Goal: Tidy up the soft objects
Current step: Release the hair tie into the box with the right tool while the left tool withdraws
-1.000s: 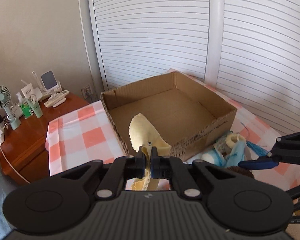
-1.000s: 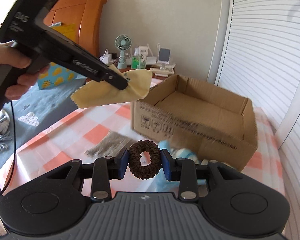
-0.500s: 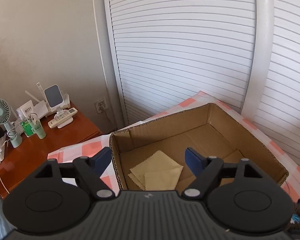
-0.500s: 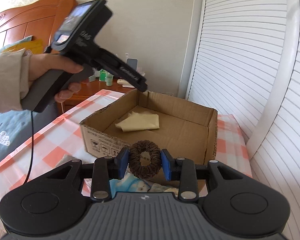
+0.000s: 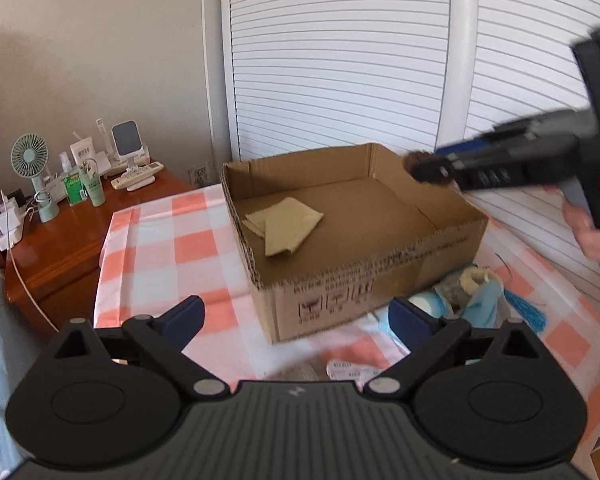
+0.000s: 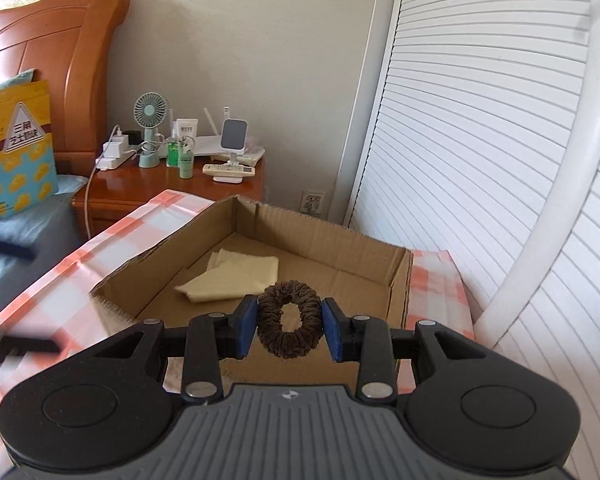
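On the checked pink-and-white tablecloth we see the open cardboard box, and on its floor, toward the left wall in the left wrist view, lies the folded yellow cloth. Our left gripper hangs in front of the box's near corner, its jaws opening wide with nothing between them. Our right gripper is clamped on the brown scrunchie, both blue pads pressing its sides, and holds it above the box's near edge; from the left wrist camera we see this scrunchie blurred over the box's far right corner. Just outside the box's front wall, on the tablecloth, rests a pale blue plush toy. Beside the table, a wooden nightstand carries a small green fan.
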The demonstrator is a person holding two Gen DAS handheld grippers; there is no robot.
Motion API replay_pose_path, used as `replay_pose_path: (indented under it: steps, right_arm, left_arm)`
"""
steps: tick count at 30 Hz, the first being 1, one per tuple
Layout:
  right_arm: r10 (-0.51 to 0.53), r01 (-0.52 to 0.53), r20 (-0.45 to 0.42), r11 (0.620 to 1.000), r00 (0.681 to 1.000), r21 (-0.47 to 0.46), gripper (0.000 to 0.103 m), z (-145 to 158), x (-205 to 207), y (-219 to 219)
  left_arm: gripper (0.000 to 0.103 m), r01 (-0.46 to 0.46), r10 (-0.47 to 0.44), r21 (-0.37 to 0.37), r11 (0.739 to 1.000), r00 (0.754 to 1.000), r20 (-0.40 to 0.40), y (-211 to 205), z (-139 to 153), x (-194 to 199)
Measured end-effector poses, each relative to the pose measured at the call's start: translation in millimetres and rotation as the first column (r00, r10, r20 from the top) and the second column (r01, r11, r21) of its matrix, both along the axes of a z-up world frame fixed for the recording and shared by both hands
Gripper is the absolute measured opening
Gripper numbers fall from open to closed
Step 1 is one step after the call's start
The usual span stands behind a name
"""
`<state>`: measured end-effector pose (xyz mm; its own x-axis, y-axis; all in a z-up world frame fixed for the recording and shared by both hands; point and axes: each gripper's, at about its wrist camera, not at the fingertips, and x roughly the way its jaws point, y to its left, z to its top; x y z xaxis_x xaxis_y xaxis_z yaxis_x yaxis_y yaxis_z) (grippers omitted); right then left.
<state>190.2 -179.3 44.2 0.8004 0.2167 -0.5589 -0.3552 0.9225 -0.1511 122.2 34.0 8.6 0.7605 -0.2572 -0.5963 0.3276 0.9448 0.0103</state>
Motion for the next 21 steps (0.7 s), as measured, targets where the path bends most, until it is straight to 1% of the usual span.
replay_pose_path:
  steps: [3,5,7,8,9,10,13,15,21]
  right_arm:
    - [-0.017,0.017,-0.004,1.0,1.0,-0.007,0.04,1.4,29.4,3.5]
    - [-0.034,0.034,-0.014,0.999,0.999,-0.009,0.044,1.0,50.9,5.6]
    - [-0.041,0.041,-0.024,0.999,0.999,-0.009,0.065,-0.6,71.1,7.2]
    - [-0.045,0.045,-0.027,0.999,0.999,-0.006,0.071,-1.9,78.6,7.8]
    - [-0.051,0.051,-0.034,0.999,0.998,-0.005,0.083,-3.0,84.1,8.0]
    - [-0.056,0.056,-0.042,0.998,0.998,-0.001,0.089,-4.2,88.2,8.2]
    - [-0.053,0.053,-0.034,0.999,0.998,0.009,0.099,-5.1,85.8,8.8]
    - [-0.051,0.051,-0.032,0.999,0.998,0.006,0.102,-4.6,80.0,9.9]
    - [-0.064,0.064,-0.032,0.998,0.997,0.007,0.103,-3.9,55.1,7.5]
  left_arm:
    - [0.098,-0.022,0.022,0.016,1.0,1.0,0.0,1.2,-10.5,-18.0]
    - [0.098,-0.038,0.038,0.014,0.999,0.999,-0.003,4.4,-15.0,-23.8]
    - [0.098,-0.047,0.047,0.008,0.999,0.999,-0.021,7.4,-18.8,-26.6]
    - [0.098,-0.051,0.051,0.008,0.999,0.998,-0.025,8.7,-20.5,-29.1]
    - [0.099,-0.055,0.055,0.006,0.998,0.998,-0.026,10.1,-21.2,-30.7]
    - [0.1,-0.059,0.059,0.005,0.998,0.998,-0.027,11.3,-22.6,-33.2]
    - [0.101,-0.066,0.066,0.002,0.998,0.998,-0.025,13.9,-22.2,-36.0]
    - [0.101,-0.069,0.069,0.004,0.998,0.997,-0.024,13.8,-21.4,-37.5]
    - [0.102,-0.06,0.06,-0.001,0.998,0.998,-0.017,8.7,-18.4,-45.7]
